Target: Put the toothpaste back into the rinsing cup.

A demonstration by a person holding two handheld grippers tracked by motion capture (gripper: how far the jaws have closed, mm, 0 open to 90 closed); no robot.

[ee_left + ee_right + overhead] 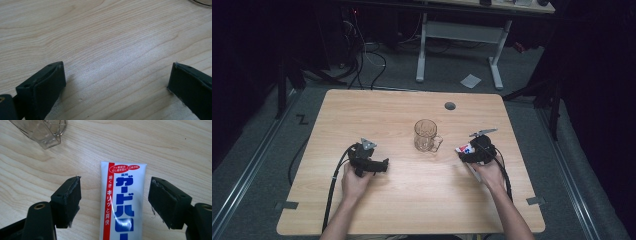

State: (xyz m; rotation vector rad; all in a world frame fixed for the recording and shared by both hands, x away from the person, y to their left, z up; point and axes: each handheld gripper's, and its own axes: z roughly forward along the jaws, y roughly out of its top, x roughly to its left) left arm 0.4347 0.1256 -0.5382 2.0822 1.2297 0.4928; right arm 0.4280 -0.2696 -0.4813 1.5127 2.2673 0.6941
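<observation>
Between the right hand-held gripper [115,195]'s spread jaws lies a toothpaste tube [121,202], untouched; left hand-held gripper [115,82] open over bare table [100,37].

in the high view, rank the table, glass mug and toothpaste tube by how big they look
1. table
2. glass mug
3. toothpaste tube, though the right tool covers part of it, so it is likely longer than it looks.

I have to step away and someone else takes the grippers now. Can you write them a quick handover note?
Left gripper: open, nothing between the jaws, low over bare table.
Right gripper: open, jaws either side of the toothpaste tube, pads not touching it.
Tube lies flat on the table, right of the glass mug, which stands upright mid-table.
Done: right gripper lined up on the tube.
Left: probably grasp the tube.
</observation>
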